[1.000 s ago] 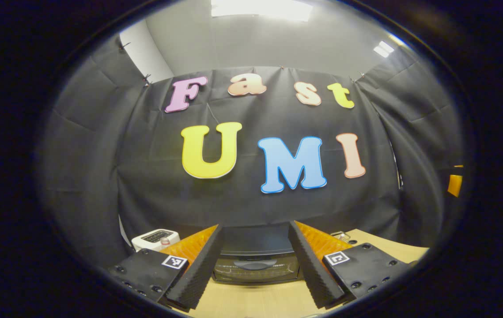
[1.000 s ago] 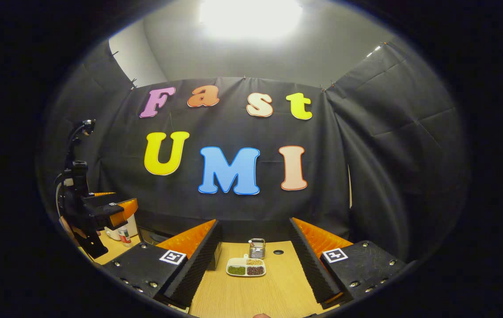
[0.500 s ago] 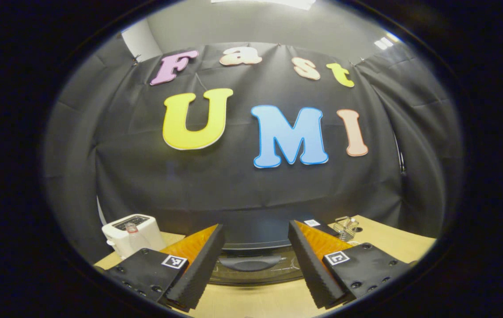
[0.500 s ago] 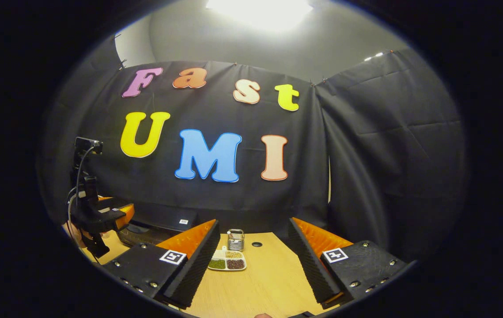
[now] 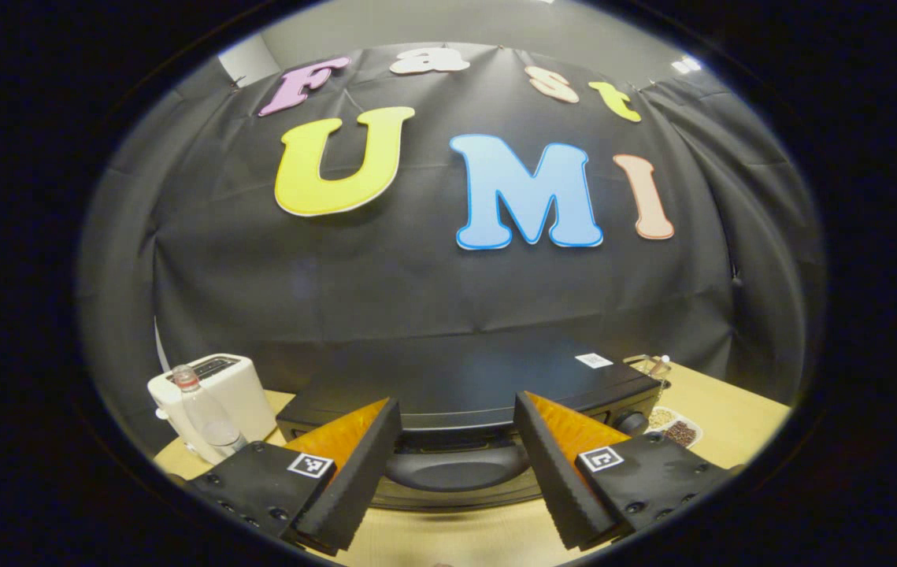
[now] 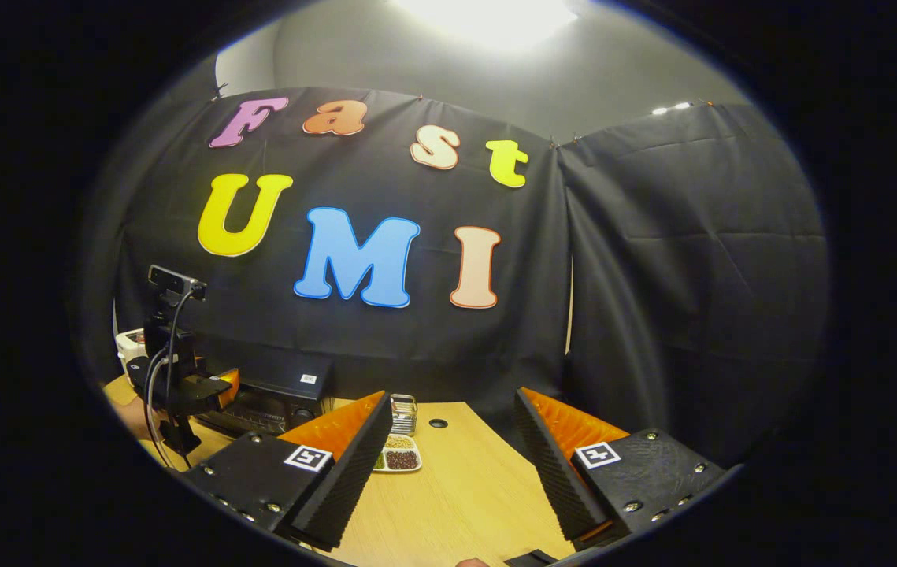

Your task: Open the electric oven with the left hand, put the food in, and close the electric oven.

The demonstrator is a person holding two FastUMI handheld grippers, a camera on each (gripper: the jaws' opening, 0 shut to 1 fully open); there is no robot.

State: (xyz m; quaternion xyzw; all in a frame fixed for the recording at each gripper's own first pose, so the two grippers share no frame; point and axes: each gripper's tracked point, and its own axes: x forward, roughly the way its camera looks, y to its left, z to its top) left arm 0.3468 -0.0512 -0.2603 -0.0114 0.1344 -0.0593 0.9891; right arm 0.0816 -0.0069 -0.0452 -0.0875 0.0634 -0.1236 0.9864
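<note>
Oven: my electric oven (image 5: 487, 378) sits at the table's (image 6: 456, 488) back edge, door shut, long axis along that edge, handle (image 5: 456, 475) facing me.
Left gripper (image 5: 456, 472): wide open, empty, fingers flanking the handle.
Right gripper (image 6: 452, 465): wide open, empty, above the table.
Food: divided tray (image 6: 394, 459) holding beans, just right of the oven.

Bright ceiling glare, dim booth, fisheye-bent edges, sharp focus
</note>
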